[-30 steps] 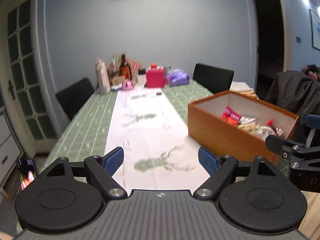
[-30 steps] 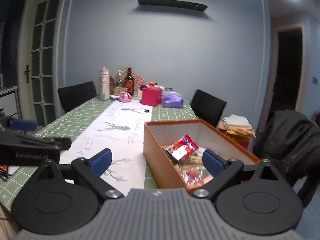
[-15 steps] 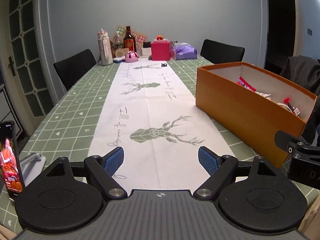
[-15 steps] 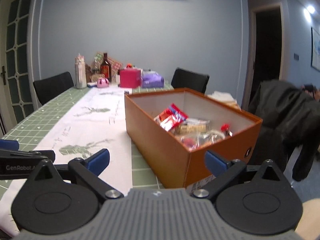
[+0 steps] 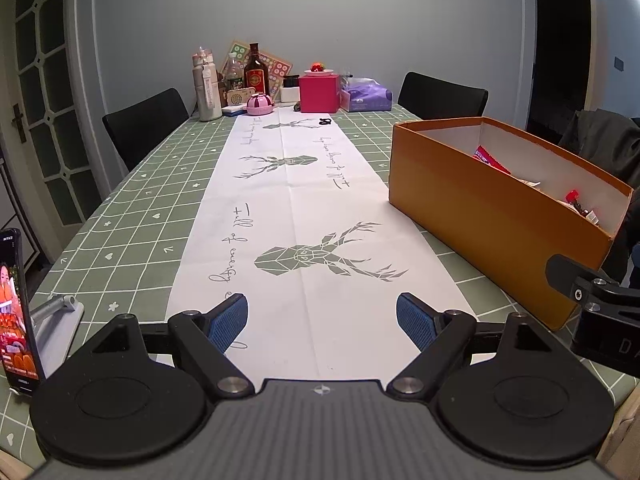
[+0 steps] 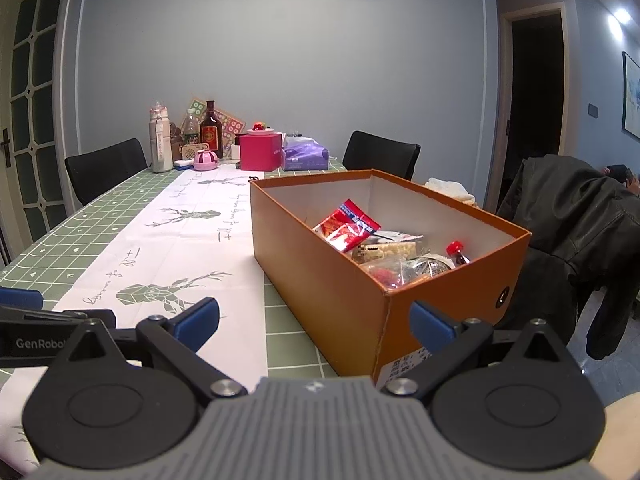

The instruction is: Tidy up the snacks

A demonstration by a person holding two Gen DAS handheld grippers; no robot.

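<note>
- My left gripper hangs low over the near end of the table, its blue-padded fingers spread wide with nothing between them, above the white deer-print runner.
- My right gripper sits just in front of the near corner of the orange box, fingers equally wide apart and holding nothing.
- The box stands along the table's right edge, beside the runner; the snacks lie inside it: a red packet leaning against the far side, a pale wrapped bar and a small red-capped bottle toward the near end (other wrappers there are too jumbled to name).
- At the table's far end: a dark bottle, a pink box, a purple tissue pack.
- A lit phone stands on a stand at the near left corner.
</note>
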